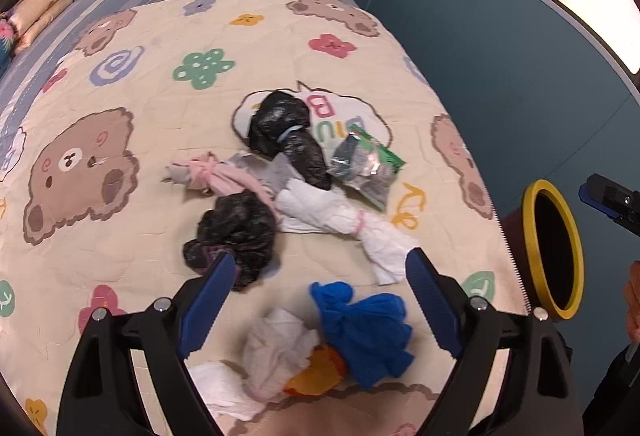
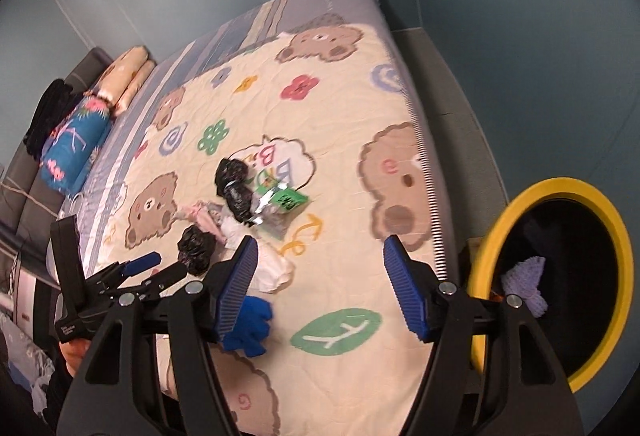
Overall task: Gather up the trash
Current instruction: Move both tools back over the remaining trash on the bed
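Note:
Trash lies on a bear-print quilt (image 1: 120,84): a blue glove (image 1: 364,324), a white tissue wad (image 1: 276,348), an orange scrap (image 1: 320,372), two black bags (image 1: 236,232) (image 1: 288,132), a pink and grey rag (image 1: 224,176), a white cloth (image 1: 344,224) and a green foil wrapper (image 1: 368,164). My left gripper (image 1: 320,276) is open and empty above the blue glove and tissue. My right gripper (image 2: 320,264) is open and empty over the quilt's right part, beside the yellow-rimmed bin (image 2: 516,200). A lilac cloth (image 2: 524,284) lies inside the bin.
The bin (image 1: 536,196) stands by the bed's right edge, against a teal wall (image 1: 460,48). Pillows (image 2: 124,76) and a blue floral bundle (image 2: 76,144) lie at the bed's left end. The left gripper (image 2: 150,268) shows in the right wrist view.

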